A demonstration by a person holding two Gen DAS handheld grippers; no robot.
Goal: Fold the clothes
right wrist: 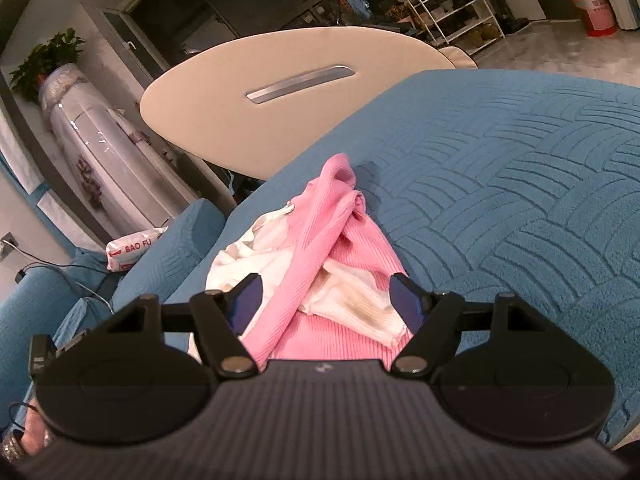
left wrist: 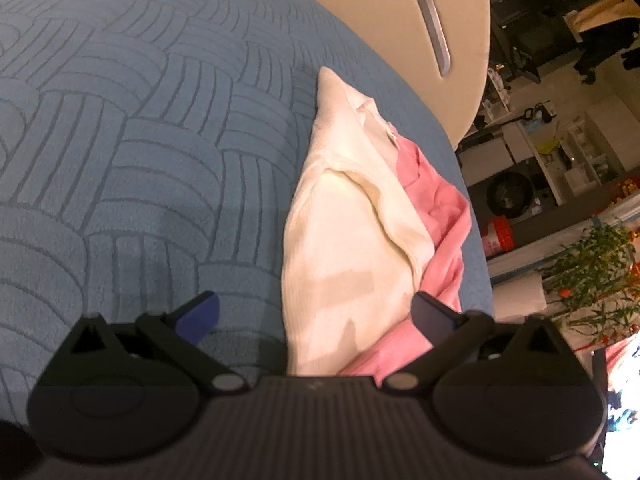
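Both grippers, the left gripper (left wrist: pixel 316 312) and the right gripper (right wrist: pixel 326 298), hang with jaws spread wide, gripping nothing, above a crumpled pink ribbed garment (right wrist: pixel 316 232) tangled with a white ribbed garment (left wrist: pixel 352 232) showing yellowish stains. Both lie on a blue quilted cover (left wrist: pixel 140 140) near its edge. A white packet (right wrist: pixel 134 250) beside it reads "BAO FU".

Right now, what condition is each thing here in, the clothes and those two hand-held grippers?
White garment: crumpled, unfolded, on the blue cover.
Pink garment: bunched, tangled with the white one.
Left hand-held gripper: open, over the clothes, gripping nothing.
Right hand-held gripper: open, clothes between its fingers, not pinched.
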